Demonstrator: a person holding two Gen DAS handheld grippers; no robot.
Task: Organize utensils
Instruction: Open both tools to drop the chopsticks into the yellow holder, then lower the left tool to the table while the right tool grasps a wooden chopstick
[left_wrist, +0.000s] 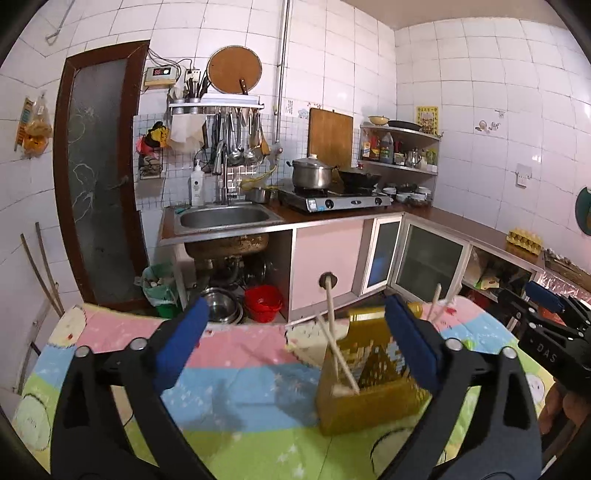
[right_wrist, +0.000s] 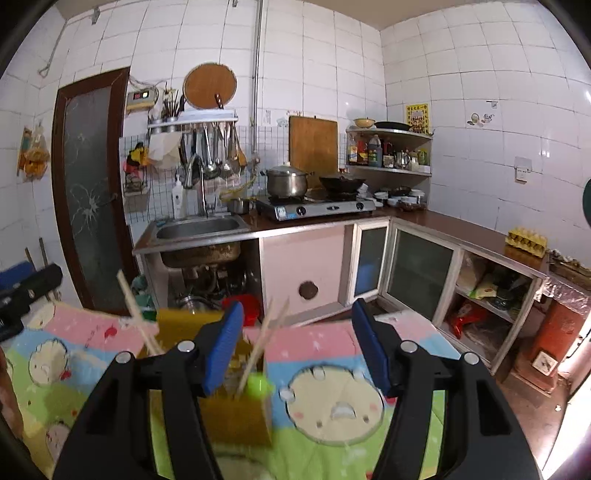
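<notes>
I hold the left gripper (left_wrist: 291, 343) low over the table, angled forward and slightly down, its blue-padded jaws spread wide apart and clamped on nothing. I hold the right gripper (right_wrist: 297, 345) in a similar forward pose, jaws likewise parted and empty; in the left wrist view its black body appears at the right edge with a hand (left_wrist: 559, 410) wrapped around the handle below it. On that body I can read the white letters "DAS"; the rest of the marking is cut off. The task's thing, a yellow translucent utensil holder (left_wrist: 365, 384), stands upright on the cartoon-print tablecloth (left_wrist: 240, 369), just beside the left gripper's right finger pad (left_wrist: 413, 343), which overlaps it in the view; I cannot tell whether they touch. Pale chopsticks (left_wrist: 338, 347) lean crossed inside one compartment of the holder, and another pair (left_wrist: 437, 299) stands tilted at its far side. In the right wrist view the holder (right_wrist: 232, 413) sits behind the left finger pad (right_wrist: 221, 350), with chopsticks (right_wrist: 264, 343) leaning out of it and a green rounded object (right_wrist: 258, 384), too blurred to identify, near its rim. Writing on the yellow wall poster (left_wrist: 427, 120) and the stove label is too small to read.
</notes>
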